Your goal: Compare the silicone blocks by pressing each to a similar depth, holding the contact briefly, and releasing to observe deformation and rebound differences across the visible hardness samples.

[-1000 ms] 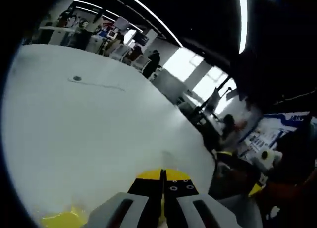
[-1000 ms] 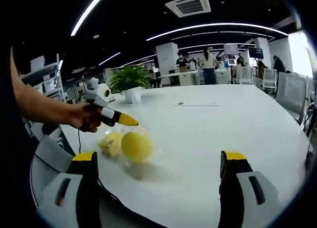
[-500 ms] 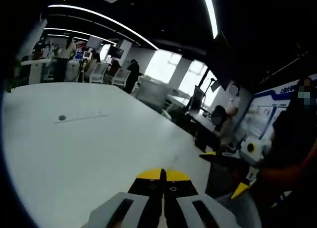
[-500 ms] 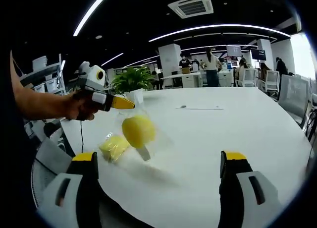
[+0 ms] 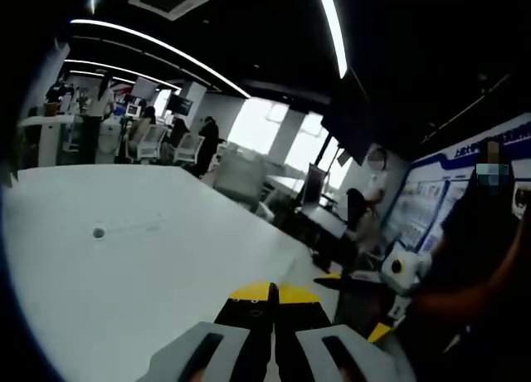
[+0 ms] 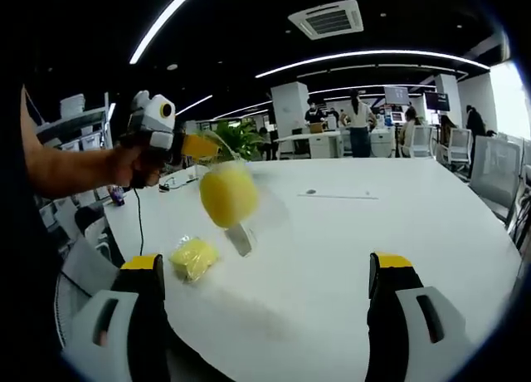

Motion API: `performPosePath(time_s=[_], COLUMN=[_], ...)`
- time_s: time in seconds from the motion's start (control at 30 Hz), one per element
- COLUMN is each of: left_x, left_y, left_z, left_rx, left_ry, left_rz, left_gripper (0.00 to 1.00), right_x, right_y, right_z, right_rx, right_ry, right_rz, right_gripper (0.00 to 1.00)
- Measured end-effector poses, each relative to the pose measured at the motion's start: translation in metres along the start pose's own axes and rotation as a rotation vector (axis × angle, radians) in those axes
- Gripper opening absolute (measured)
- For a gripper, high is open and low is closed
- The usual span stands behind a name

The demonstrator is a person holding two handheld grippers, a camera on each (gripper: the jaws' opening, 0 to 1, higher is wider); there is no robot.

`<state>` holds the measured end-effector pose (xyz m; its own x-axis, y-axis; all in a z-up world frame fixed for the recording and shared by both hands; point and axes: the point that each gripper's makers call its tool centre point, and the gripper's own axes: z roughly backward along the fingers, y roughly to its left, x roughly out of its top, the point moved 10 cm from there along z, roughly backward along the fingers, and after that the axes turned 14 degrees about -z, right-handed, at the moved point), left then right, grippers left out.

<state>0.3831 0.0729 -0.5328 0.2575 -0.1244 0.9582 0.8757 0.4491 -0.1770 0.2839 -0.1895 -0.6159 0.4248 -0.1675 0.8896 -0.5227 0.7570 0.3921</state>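
On the white office table [image 6: 398, 232], your left gripper [image 6: 192, 145], at ten o'clock, apparently pinches a bagged yellow block [image 6: 227, 194] aloft; your right gripper [image 6: 270, 270] is spread wide.

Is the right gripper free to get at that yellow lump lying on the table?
Probably yes. The right gripper stands open, and bare white table lies between it and the yellow lump. The bagged yellow ball hangs above, held by the left gripper.

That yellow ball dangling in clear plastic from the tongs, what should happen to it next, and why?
Probably lower it back onto the white table. The left tongs are shut on the clear bag, and the yellow ball hangs in it above the table, while another yellow piece lies below. Pressing needs it resting on something; the right tongs stand open and free.
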Motion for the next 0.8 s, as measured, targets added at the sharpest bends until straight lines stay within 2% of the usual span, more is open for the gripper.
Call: performPosePath(time_s=[0.3, 0.57, 0.8], left_x=[0.039, 0.057, 0.068], left_y=[-0.008, -0.011, -0.014], left_z=[0.014, 0.024, 0.034], left_rx=[-0.029, -0.027, -0.029], left_ry=[-0.037, -0.054, -0.064], left_rz=[-0.038, -0.055, -0.045], left_gripper=[0.0, 0.0, 0.0], right_x=[0.018, 0.037, 0.046], right_y=[0.007, 0.013, 0.017], right_z=[-0.003, -0.007, -0.011], right_rx=[0.033, 0.095, 0.116], right_ry=[-0.047, -0.083, -0.086], right_rz=[-0.011, 0.031, 0.045], right_gripper=[0.96, 0.96, 0.96])
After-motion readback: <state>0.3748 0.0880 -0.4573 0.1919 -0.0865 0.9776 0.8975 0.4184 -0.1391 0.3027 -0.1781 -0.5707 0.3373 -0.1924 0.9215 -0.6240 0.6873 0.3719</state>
